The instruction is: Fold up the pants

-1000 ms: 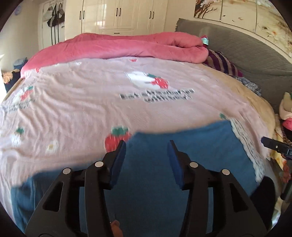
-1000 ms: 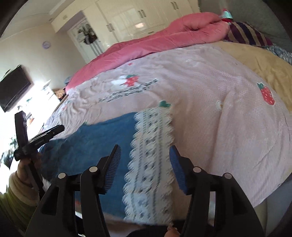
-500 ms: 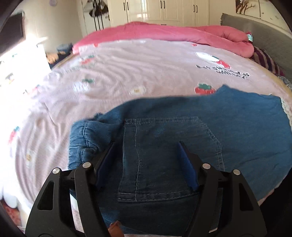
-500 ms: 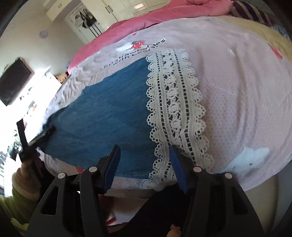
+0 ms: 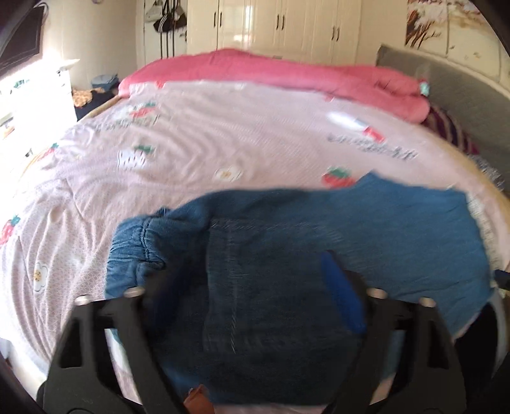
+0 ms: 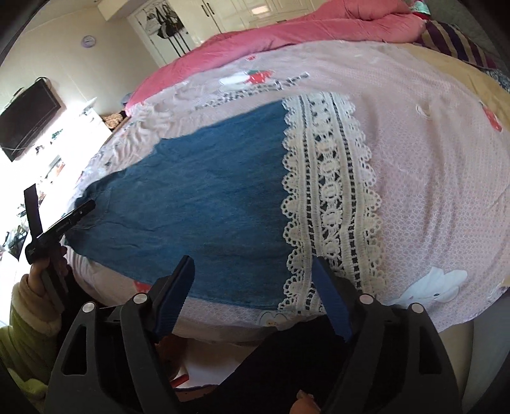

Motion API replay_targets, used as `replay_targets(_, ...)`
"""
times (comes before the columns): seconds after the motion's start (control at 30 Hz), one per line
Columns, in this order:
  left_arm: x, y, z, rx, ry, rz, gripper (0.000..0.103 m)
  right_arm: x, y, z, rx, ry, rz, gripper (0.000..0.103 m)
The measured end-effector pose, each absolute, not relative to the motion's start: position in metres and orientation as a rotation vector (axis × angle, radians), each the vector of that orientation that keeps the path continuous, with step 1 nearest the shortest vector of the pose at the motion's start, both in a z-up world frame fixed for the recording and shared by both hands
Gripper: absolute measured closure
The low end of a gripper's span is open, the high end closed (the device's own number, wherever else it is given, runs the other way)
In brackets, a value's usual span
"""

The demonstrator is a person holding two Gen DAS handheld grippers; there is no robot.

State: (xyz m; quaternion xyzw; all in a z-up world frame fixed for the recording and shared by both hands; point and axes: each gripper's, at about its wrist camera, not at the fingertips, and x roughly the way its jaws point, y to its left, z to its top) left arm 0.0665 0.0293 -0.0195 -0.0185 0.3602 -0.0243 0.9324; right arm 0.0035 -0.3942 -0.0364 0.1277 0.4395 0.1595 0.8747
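Observation:
Blue denim pants (image 5: 287, 254) lie flat near the front edge of the bed, waistband at the left, white lace hem (image 6: 331, 197) at the right. My left gripper (image 5: 245, 270) is open over the waist and back pocket; its left finger is hidden under bunched denim. My right gripper (image 6: 255, 270) is open just above the front edge of the leg (image 6: 207, 197), near the lace hem. The left gripper (image 6: 63, 219) also shows in the right wrist view, at the waist end.
The pink patterned bedsheet (image 5: 223, 143) covers the bed. A rolled pink duvet (image 5: 287, 73) lies along the far side. A grey headboard (image 5: 462, 95) and striped pillow (image 6: 455, 38) are at the right. White wardrobes (image 5: 287, 25) stand behind.
My left gripper has swung left from the leg to the waistband and back pocket. My right gripper has dropped lower, close to the lace hem at the bed's front edge.

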Motion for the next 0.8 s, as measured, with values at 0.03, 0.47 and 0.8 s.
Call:
replay_targets(0.03, 0.062, 0.026, -0.014, -0.031, 0.725, -0.056, 0.022, 0.002, -0.399, -0.03, 0.277, 0.895, 0.334, 0.028)
replay_targets(0.47, 0.026, -0.094, 0.032, 0.084, 0.643, -0.338, 0.01, 0.065, -0.448, 0.002, 0.302, 0.831, 0.363, 0.016)
replay_targets(0.8, 0.02, -0.207, 0.01, 0.178, 0.677, -0.594, 0.01, 0.124, -0.453, -0.015, 0.291, 0.909, 0.387, 0.016)
